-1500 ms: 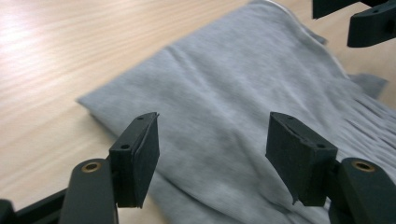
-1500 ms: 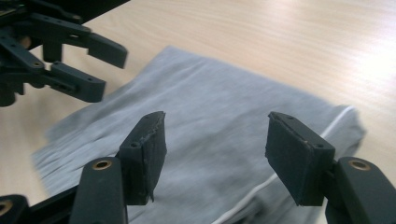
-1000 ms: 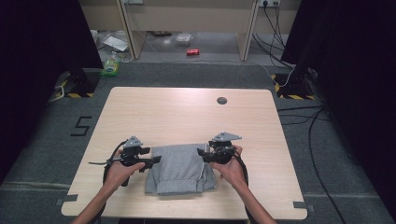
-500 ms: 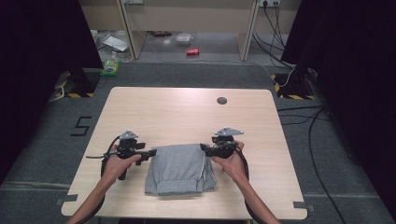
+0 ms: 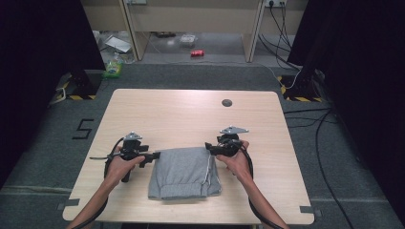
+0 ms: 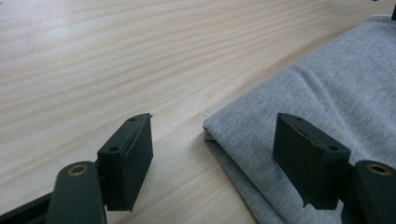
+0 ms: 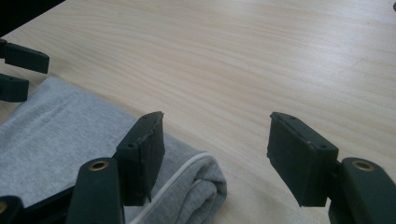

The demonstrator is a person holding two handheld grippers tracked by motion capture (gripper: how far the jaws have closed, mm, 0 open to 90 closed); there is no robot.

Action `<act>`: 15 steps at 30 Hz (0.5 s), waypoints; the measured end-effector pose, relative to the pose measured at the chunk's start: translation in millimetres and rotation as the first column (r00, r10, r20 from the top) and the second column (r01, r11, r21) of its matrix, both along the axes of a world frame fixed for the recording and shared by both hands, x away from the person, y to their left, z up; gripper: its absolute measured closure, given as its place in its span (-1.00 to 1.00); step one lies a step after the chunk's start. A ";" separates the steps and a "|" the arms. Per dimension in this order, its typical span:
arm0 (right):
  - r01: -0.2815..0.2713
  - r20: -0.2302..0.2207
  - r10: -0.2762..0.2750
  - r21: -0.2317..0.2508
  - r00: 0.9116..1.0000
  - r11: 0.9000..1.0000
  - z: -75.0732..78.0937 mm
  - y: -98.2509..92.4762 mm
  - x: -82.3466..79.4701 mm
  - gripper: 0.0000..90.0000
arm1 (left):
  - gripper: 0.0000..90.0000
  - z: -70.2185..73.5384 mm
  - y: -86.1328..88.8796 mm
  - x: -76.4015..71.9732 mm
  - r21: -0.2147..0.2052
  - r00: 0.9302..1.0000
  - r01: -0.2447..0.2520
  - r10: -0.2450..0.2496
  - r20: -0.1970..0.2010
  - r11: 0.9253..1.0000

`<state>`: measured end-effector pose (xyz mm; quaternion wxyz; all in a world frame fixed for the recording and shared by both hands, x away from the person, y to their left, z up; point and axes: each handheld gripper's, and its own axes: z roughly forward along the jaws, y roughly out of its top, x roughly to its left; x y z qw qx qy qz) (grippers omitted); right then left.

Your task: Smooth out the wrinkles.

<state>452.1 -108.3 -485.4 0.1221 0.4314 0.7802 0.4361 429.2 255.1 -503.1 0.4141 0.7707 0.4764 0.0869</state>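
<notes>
A folded grey garment [image 5: 184,171] lies flat on the near middle of the wooden table [image 5: 191,119]. My left gripper [image 5: 155,155] is at its far left corner, held sideways and open. In the left gripper view the jaws [image 6: 212,149] straddle that corner of the grey garment [image 6: 336,93] without pinching it. My right gripper [image 5: 208,147] is at the far right corner, also open. In the right gripper view its gripper [image 7: 215,149] stands over the folded edge of the garment [image 7: 60,130], where a white cord [image 7: 177,172] runs along the fold.
A dark round grommet [image 5: 227,102] sits in the table's far right part. The left gripper's jaws [image 7: 18,70] show across the cloth in the right gripper view. Beyond the table, a red can [image 5: 197,53] and a green bottle [image 5: 113,69] lie on the floor.
Both grippers have shifted slightly farther up the table, from over the garment's far corners to just beside them. The garment stays flat in place.
</notes>
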 end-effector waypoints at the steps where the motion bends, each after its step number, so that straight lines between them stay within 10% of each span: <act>1: -0.001 -0.001 0.001 0.000 1.000 1.000 -0.9 0.3 1.1 -0.19 | -0.38 0.1 -1.2 1.1 0.003 1.000 0.000 0.000 0.000 1.000; 15: -0.021 -0.082 0.019 -0.020 0.996 1.000 -22.4 3.8 0.3 -0.11 | -0.26 -11.0 -6.7 4.7 0.039 1.000 0.020 -0.021 0.019 0.999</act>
